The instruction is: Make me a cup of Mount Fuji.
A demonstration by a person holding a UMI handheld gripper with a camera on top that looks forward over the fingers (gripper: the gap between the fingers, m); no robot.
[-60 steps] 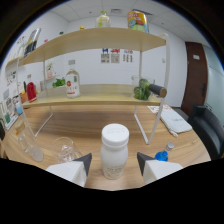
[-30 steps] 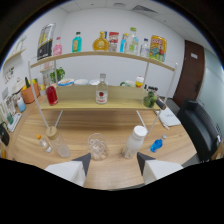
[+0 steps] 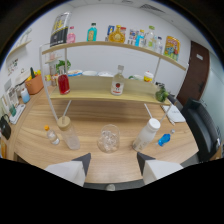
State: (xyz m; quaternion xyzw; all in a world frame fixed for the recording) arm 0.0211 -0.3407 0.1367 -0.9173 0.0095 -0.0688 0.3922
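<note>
Glass cup [image 3: 108,139] stands on the wooden table [image 3: 125,115] at lower centre of the frame, just ahead of the gap between the gripper [image 3: 112,164] fingers and apart from them; it appears to hold ice, though that is hard to tell. Both white fingers [image 3: 70,171] are spread wide at the bottom edge, holding and touching nothing. Right of the cup a white bottle [image 3: 146,134] leans beside a small blue object [image 3: 164,139], left of it stands a taller clear glass [image 3: 69,134], and the shelf [image 3: 110,95] across the upper frame carries a red bottle [image 3: 63,83].
</note>
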